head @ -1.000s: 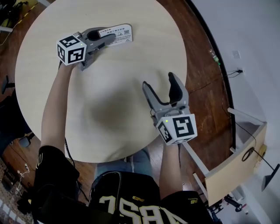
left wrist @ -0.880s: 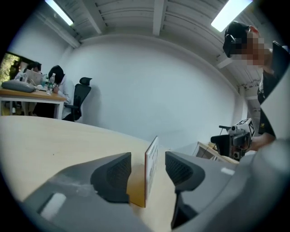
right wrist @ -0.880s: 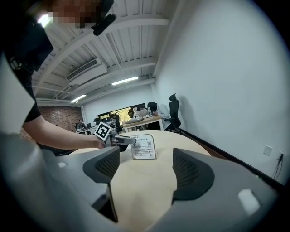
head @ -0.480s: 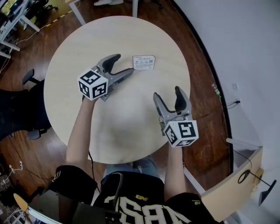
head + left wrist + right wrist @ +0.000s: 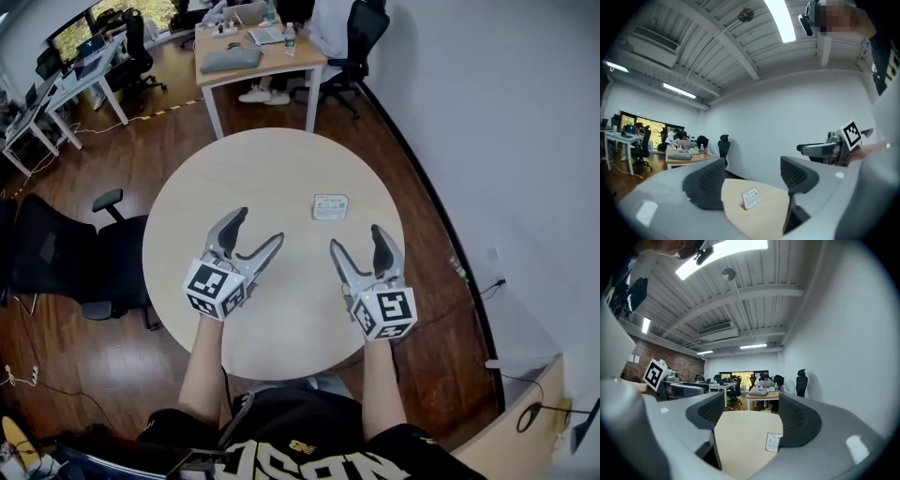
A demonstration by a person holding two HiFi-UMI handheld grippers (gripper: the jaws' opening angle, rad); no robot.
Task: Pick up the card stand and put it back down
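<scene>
The small white card stand [image 5: 330,207] stands upper-centre on the round pale wooden table [image 5: 187,216]. Our grey left gripper [image 5: 260,228] and right gripper [image 5: 356,239] gape wide, empty; we should straddle it squarely before closing.

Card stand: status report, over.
Left gripper open, empty. Right gripper open, empty. Card stand upright on table, ahead of both. Nothing in the way.
</scene>
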